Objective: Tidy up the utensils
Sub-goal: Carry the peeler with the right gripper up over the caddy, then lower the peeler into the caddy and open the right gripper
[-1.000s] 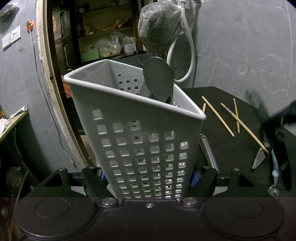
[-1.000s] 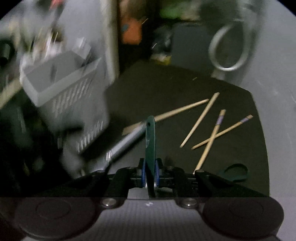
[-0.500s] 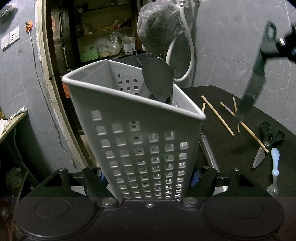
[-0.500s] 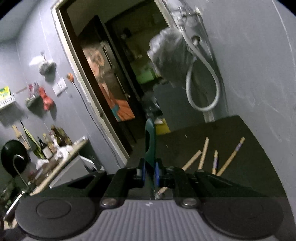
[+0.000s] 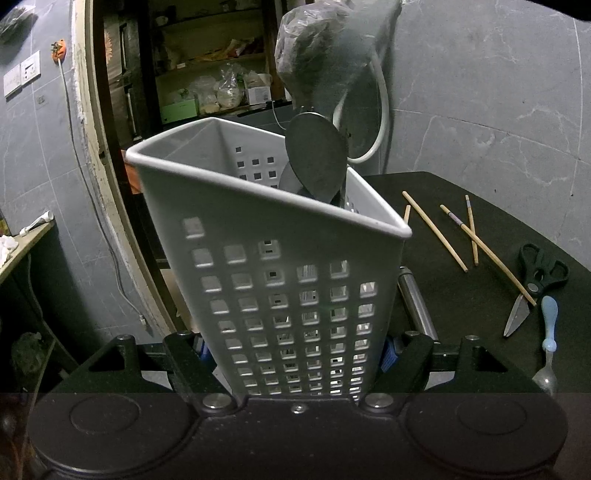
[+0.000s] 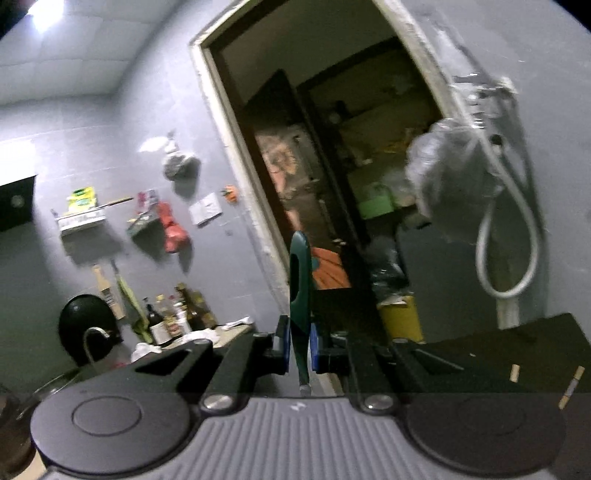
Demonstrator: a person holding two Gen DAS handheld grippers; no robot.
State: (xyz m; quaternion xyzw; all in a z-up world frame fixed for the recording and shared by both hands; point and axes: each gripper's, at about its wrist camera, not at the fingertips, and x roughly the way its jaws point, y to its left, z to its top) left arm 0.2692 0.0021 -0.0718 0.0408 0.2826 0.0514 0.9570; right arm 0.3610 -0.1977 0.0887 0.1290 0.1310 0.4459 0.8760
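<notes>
A: Where is the basket?
B: The left gripper (image 5: 295,354) has its fingers squeezed on the grey basket (image 5: 280,266), low in the middle. A big spoon (image 5: 317,158) pokes out at 12 o'clock.
A: And the other one?
B: The right gripper (image 6: 299,350) has its fingers pinched on a green handle (image 6: 300,291), which stands straight up.
A: What is on the table (image 5: 461,295)?
B: Chopsticks (image 5: 436,230), scissors (image 5: 532,284) and a small blue spoon (image 5: 548,332), at 3 o'clock.
A: Any words to read?
B: None that I can read.

Grey tiled walls (image 6: 110,155), open doorway (image 6: 332,166) to cluttered shelves (image 5: 214,66), white hose loop (image 6: 506,251), ceiling light (image 6: 44,14)
</notes>
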